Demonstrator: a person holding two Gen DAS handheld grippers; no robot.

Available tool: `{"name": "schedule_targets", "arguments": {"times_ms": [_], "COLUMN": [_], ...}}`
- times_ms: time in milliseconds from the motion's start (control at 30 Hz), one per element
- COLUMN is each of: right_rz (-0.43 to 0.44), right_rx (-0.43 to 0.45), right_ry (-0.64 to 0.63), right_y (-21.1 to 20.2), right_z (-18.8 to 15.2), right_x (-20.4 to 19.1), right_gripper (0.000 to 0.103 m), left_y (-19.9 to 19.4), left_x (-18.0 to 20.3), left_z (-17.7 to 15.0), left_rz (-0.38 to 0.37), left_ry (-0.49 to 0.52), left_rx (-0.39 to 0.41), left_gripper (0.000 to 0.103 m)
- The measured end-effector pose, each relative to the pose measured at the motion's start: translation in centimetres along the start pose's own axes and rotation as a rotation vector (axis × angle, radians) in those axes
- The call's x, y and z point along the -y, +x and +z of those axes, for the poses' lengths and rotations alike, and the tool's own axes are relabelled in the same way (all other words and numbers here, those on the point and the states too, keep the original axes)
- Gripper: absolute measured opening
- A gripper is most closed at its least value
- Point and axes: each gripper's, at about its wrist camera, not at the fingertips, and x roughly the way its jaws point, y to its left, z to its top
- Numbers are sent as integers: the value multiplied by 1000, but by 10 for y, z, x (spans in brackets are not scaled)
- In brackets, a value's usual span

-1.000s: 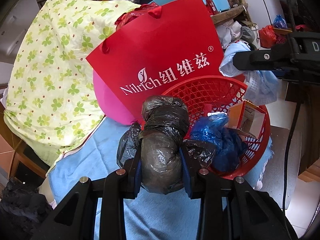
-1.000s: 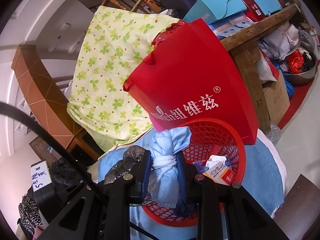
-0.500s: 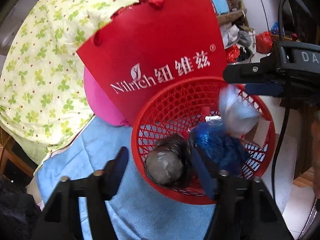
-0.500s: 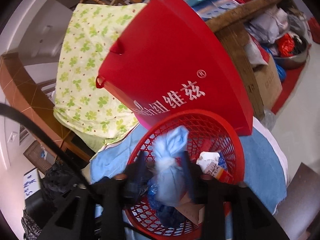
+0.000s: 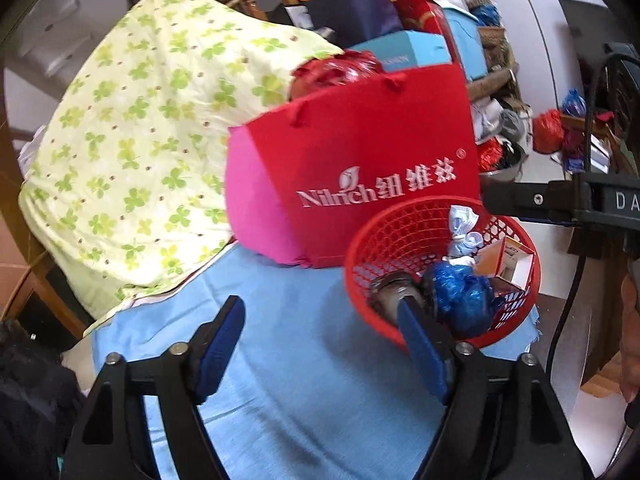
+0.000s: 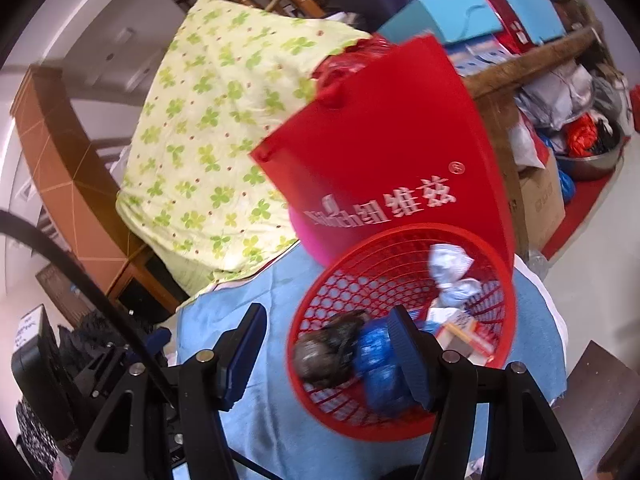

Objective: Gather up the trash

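A red mesh basket [image 5: 384,240] [image 6: 360,264] sits on a blue cloth. Inside lie a black trash bag [image 5: 390,290] [image 6: 324,350], a dark blue bag [image 5: 460,292] [image 6: 376,364], a light blue tied bag [image 5: 460,232] [image 6: 450,272] and a small carton [image 5: 506,258] [image 6: 460,330]. My left gripper [image 5: 320,320] is open and empty, to the left of the basket and pulled back from it. My right gripper [image 6: 326,324] is open and empty over the basket's near left rim.
A red Nilrich paper bag [image 5: 380,160] [image 6: 392,168] stands right behind the basket, with a pink bag [image 5: 256,208] beside it. A green-clover quilt [image 5: 140,140] [image 6: 216,128] lies to the left. The blue cloth [image 5: 300,380] spreads in front. Clutter fills the far right.
Both grippers opened and dropped their bags into the basket: left the black bag, right the light blue one. Both then pulled back and to the left.
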Motion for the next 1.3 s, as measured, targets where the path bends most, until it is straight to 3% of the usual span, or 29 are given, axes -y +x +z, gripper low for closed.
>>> {"name": "schedule_targets", "arguments": {"times_ms": [367, 467, 1000, 1133, 1300], "right_rz": [-39, -52, -34, -49, -64], "right_rx": [78, 90, 152, 177, 200], "right_ry": [-216, -261, -435, -476, -496], "right_y": [-37, -48, -107, -127, -153], "right_z": [-13, -16, -40, -45, -48], "right_x": [-90, -107, -176, -183, -184], "right_gripper": [67, 67, 68, 68, 68], "left_y": [-56, -68, -136, -152, -168], "left_x": [-51, -60, -71, -70, -73], "left_z": [-18, -22, -32, -31, -27], "left_rz": [21, 13, 48, 89, 194], "left_ry": [-109, -143, -225, -245, -260], "left_rx": [40, 46, 75, 69, 69], "left_gripper": [87, 96, 98, 98, 99]}}
